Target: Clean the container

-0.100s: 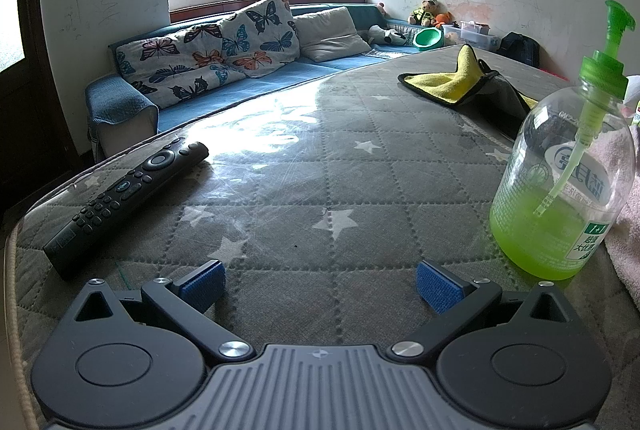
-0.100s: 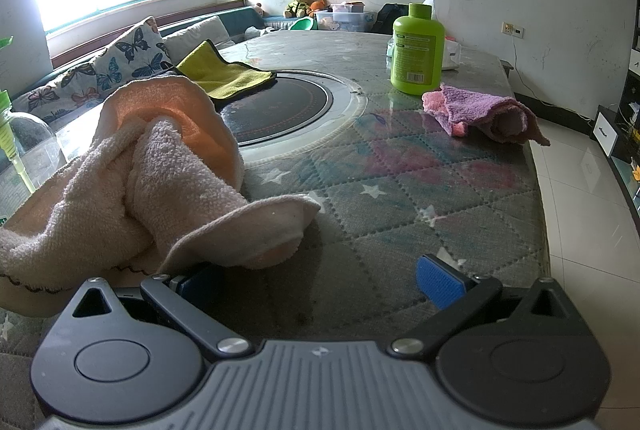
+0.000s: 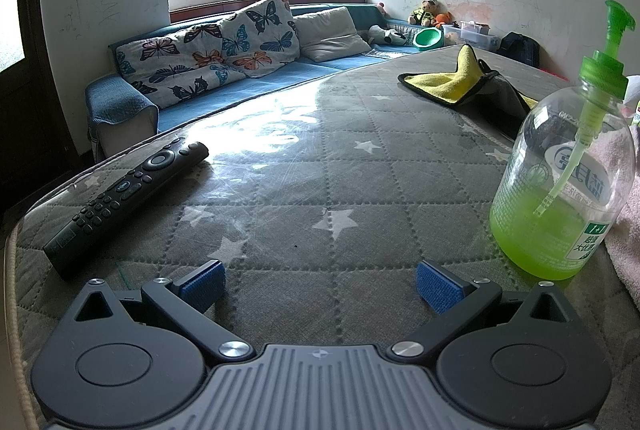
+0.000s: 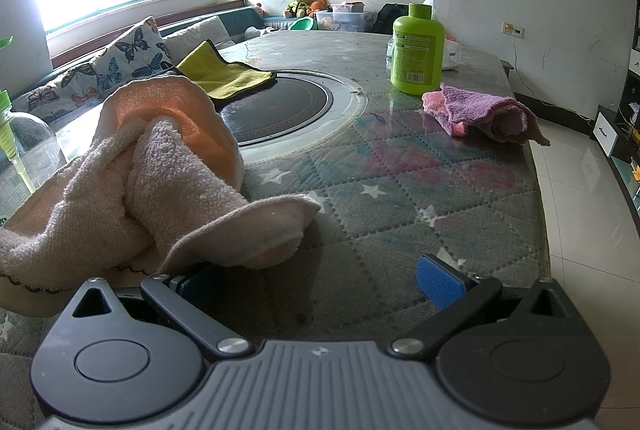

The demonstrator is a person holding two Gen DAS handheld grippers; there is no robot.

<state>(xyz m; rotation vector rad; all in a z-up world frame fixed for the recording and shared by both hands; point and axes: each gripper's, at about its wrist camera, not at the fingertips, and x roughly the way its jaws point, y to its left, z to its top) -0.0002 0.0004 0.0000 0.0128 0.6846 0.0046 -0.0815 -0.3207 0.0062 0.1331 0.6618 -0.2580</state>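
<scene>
A clear pump bottle (image 3: 560, 186) about a third full of green liquid stands on the table, to the right of my left gripper (image 3: 318, 284), which is open over bare tabletop. The same bottle (image 4: 24, 146) shows at the far left of the right wrist view. A crumpled pale pink towel (image 4: 152, 186) lies on the table just ahead-left of my right gripper (image 4: 318, 284), which is open; a towel fold drapes over its left fingertip. A solid green bottle (image 4: 418, 48) stands far across the table.
A black remote (image 3: 128, 194) lies left. A yellow cloth (image 3: 452, 80) rests at a round black cooktop (image 4: 280, 110) set in the table's middle. A purple-pink cloth (image 4: 484, 110) lies near the right edge, beyond which is tiled floor. A sofa with cushions (image 3: 224, 58) runs behind.
</scene>
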